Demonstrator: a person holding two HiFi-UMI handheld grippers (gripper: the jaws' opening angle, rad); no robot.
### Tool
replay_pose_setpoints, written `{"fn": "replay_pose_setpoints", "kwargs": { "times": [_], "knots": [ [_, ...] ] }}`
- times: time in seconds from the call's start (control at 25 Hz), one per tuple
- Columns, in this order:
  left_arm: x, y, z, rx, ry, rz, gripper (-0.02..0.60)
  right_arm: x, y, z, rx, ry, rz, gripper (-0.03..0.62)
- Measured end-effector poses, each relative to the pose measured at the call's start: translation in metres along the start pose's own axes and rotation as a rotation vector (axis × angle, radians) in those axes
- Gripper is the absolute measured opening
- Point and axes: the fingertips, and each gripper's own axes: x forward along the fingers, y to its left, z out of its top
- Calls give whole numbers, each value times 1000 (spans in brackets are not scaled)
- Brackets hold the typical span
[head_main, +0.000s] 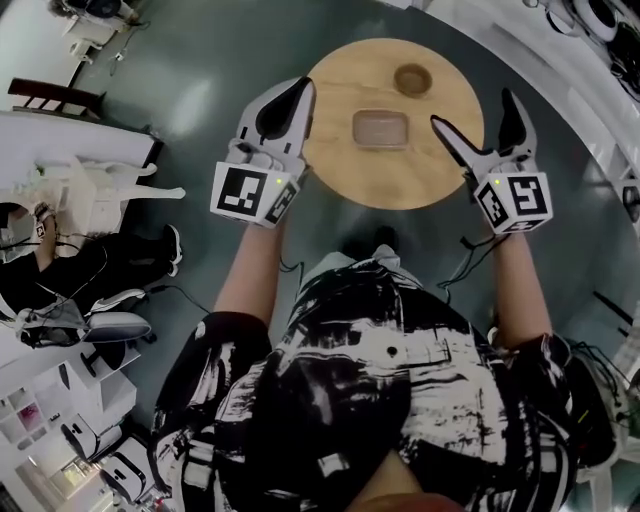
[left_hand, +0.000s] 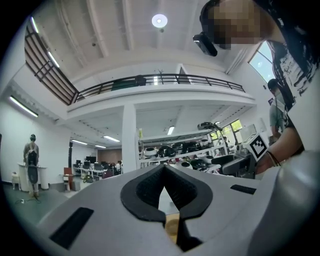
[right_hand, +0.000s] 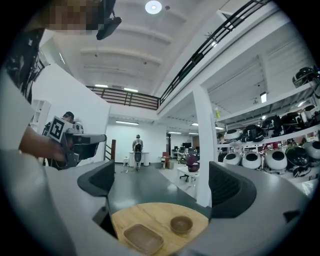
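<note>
Left tongs (head_main: 298, 95) pressed together, right tongs (head_main: 473, 110) spread, both empty above the round desk (head_main: 350, 172); the wooden tray (head_main: 381, 129) lies between them, ungrasped.

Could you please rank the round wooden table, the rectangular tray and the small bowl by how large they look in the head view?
Largest to smallest:
1. round wooden table
2. rectangular tray
3. small bowl
</note>
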Motion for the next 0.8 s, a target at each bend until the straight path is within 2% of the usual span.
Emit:
{"fn": "replay_pose_setpoints", "kwargs": {
  "times": [0.16,0.48,0.68,0.8],
  "knots": [
    [14,28,-6,-7,4,-2,-2,30,-1,-15,17,29,-7,572],
    [28,48,-9,-20,-4,-33,-2,47,4,-71,66,146,-23,572],
    [24,60,-17,-30,12,-45,-2,50,19,-136,209,239,-24,571],
    [23,63,-28,-30,35,-50,-2,45,29,-194,353,306,-27,569]
  ]
}}
